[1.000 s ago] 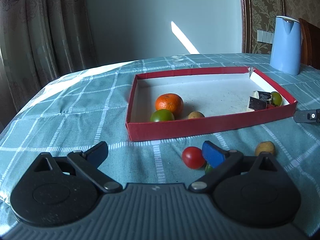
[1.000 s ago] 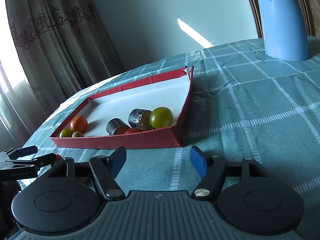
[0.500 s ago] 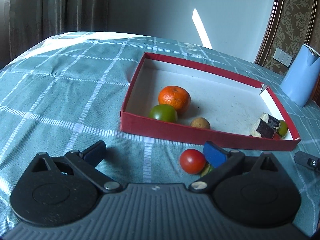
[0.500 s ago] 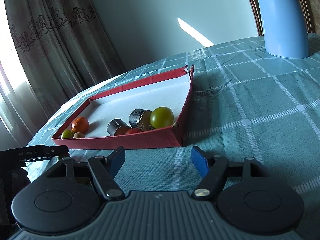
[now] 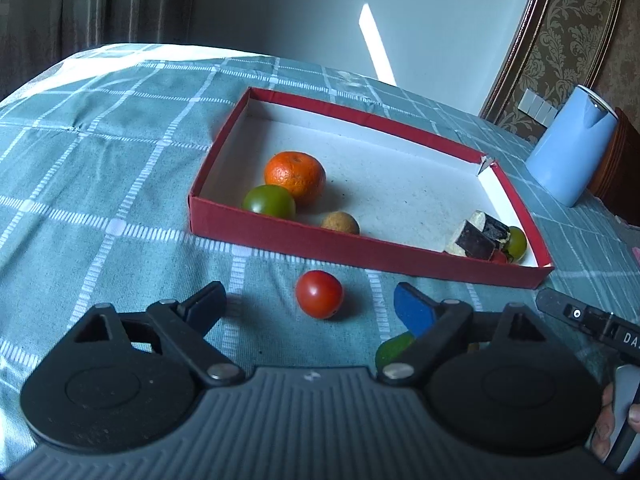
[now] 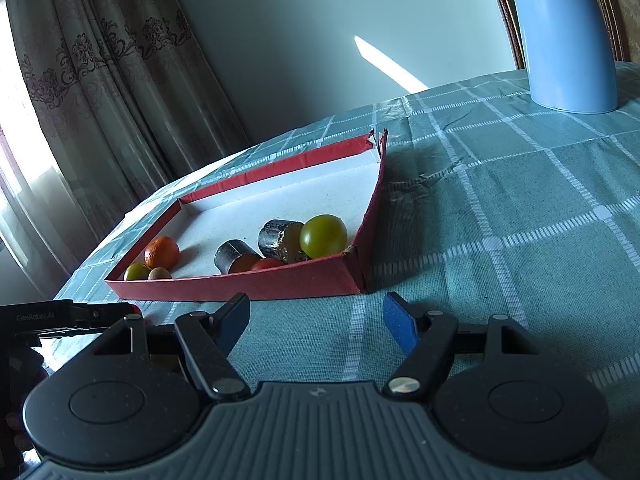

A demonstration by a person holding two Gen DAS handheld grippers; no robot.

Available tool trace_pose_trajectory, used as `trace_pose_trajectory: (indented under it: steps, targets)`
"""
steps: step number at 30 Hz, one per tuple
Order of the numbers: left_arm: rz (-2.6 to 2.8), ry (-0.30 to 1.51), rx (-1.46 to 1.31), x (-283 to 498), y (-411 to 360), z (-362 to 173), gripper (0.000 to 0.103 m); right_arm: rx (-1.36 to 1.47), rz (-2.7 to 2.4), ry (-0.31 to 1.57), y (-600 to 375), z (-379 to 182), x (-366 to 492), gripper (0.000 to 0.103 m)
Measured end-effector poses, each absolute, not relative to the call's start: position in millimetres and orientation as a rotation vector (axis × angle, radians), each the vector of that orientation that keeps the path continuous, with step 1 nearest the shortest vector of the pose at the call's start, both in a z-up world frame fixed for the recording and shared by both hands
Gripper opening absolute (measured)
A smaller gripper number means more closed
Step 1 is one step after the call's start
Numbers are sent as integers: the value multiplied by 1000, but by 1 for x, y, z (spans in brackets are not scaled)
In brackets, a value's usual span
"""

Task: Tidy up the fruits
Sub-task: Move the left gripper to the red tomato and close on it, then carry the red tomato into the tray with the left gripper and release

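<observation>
Over on the left wrist view, the left hand-held gripper (image 5: 310, 304) is pointed down at a red tomato (image 5: 319, 294) lying loose on the surface (image 5: 100, 184), just short of the near wall of the red box (image 5: 360, 246). The jaws are closing, the tomato sits between them, and neither pad touches it yet. A green fruit (image 5: 394, 350) peeks out from under the right finger of that hand-held gripper, mostly hidden. At the right edge, the tip of the other tool and a person's fingers show.

The right wrist view gives what that one cannot: the box's right wall from outside and the broad stretch of checked tablecloth to its right, bare up to the blue kettle (image 6: 568, 36) at the far edge. The right hand-held gripper (image 6: 316, 320) hovers there with jaws apart and nothing between them. The left tool pokes in at the left edge of this view.

Inside the box, near left corner: a mandarin (image 5: 295, 173), a green tomato (image 5: 269, 201) touching it, and a small tan round fruit (image 5: 340, 223) just beside them. Near right corner: two dark cut chunks (image 6: 280, 238) with pale faces, a yellow-green tomato (image 6: 323, 236) against the right wall, and a small red fruit (image 6: 267, 264) tucked behind the near wall. The middle and far part of the box floor is open. There is open cloth left of the box too.
</observation>
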State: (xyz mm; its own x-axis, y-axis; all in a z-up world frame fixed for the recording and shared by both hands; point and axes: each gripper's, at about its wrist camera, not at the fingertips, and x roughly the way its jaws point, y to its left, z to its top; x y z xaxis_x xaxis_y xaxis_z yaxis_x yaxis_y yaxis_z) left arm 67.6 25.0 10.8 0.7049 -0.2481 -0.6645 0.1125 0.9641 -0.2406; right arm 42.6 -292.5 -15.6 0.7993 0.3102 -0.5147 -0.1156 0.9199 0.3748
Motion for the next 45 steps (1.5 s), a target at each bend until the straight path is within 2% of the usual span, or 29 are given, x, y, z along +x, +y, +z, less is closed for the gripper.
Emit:
trace_pose_trajectory:
  steps: [1,5,8,11,14,15,16,21,35,45]
  targets:
    - [-185,750,-170,68,24,11,81,337,233,605,-293,-16,43,73]
    - [-166,733,-103,66,18,8,79,336,233,604,-293,-16,43,73]
    - [-137,705,-32,62,9,5,71,335,233,604,-293,-16,43,73]
    - [-123,683,20,60,3,2,58,335,233,604,-293,-16,43,73]
    - [-144,670,6,58,4,3,40,336,233,604,-293,-16,43,73]
    - [-160,669,-7,58,4,5,29,335,233,604,-293,-16,43,73]
    - [-166,668,-14,57,4,6,24,334,232,603,-293,-16,43,74]
    - [-99,650,40,54,-6,6,24,308,210,593,-290,-13,39,81]
    - [-30,512,75,59,-21,41,23,172,212,562,-262,-7,12,81]
    - [-3,493,93,94,-39,43,23,235,215,585,-271,-11,16,81]
